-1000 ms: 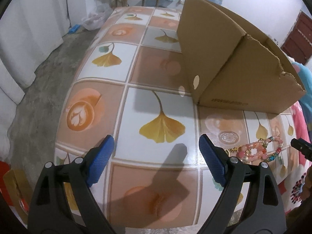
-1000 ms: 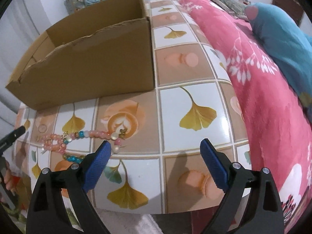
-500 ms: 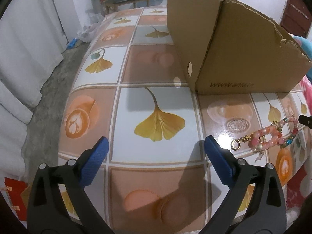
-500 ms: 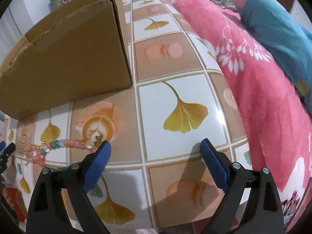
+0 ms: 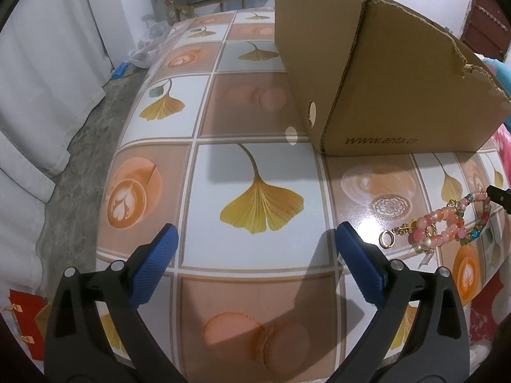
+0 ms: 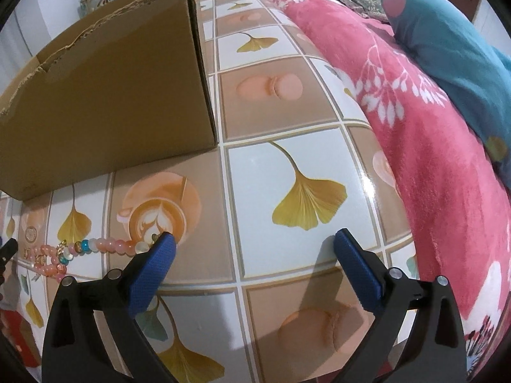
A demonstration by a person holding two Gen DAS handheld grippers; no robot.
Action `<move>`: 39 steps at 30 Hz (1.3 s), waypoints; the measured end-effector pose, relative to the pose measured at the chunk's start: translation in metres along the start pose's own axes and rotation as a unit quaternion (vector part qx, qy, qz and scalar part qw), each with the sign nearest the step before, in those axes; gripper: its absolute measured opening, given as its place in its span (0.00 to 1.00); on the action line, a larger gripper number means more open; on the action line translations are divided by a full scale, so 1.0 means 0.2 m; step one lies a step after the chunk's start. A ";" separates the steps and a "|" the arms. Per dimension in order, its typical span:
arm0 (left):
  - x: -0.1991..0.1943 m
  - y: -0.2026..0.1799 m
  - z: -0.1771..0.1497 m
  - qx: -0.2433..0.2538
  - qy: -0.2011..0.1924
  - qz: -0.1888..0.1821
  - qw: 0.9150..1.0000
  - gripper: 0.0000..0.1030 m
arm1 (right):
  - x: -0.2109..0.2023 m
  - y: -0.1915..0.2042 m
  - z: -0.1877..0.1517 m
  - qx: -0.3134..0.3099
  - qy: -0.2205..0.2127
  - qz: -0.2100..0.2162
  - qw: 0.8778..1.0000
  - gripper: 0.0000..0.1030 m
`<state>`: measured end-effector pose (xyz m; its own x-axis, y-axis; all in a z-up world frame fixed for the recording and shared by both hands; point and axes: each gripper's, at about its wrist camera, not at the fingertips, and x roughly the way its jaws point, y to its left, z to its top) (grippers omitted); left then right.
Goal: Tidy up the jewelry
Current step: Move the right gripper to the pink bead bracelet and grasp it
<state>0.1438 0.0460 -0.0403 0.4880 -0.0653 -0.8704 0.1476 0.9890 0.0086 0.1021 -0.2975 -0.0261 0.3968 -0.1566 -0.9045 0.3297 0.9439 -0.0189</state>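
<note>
In the left wrist view, a table (image 5: 204,118) covered in a glossy cloth printed with ginkgo leaves, latte cups and macarons is seen, with grey floor and white curtains at nine o'clock and a chair at twelve. "www.anta.cn" is printed on the cardboard box (image 5: 377,83) at one o'clock. The left gripper (image 5: 257,242) is spread wide, nothing between its jaws; the beaded bracelets (image 5: 440,226) lie at three o'clock, outside them.

In the right wrist view, a pink floral blanket (image 6: 424,146) is seen at three o'clock. The right gripper (image 6: 254,242) is still opening, nothing between its jaws; the bracelets (image 6: 95,249) lie at nine o'clock, their end meeting the left jaw tip
</note>
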 end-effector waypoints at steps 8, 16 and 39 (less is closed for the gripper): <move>0.01 0.01 0.01 0.001 0.003 -0.001 1.000 0.93 | -0.03 -0.02 -0.01 -0.024 -0.014 0.024 0.999 0.93; 0.01 0.01 0.00 0.002 -0.002 -0.002 1.000 0.93 | -0.19 0.00 -0.03 -0.024 -0.049 0.113 0.992 0.91; 0.01 -0.01 -0.01 0.019 -0.020 -0.012 1.000 0.93 | -0.10 0.20 -0.07 -0.003 0.052 0.134 0.990 0.27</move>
<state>0.1434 0.0447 -0.0424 0.5171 -0.0954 -0.8506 0.1930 0.9812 0.0073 0.0952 -0.2520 -0.0148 0.3782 0.1299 -0.9166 0.2199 0.9492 0.2253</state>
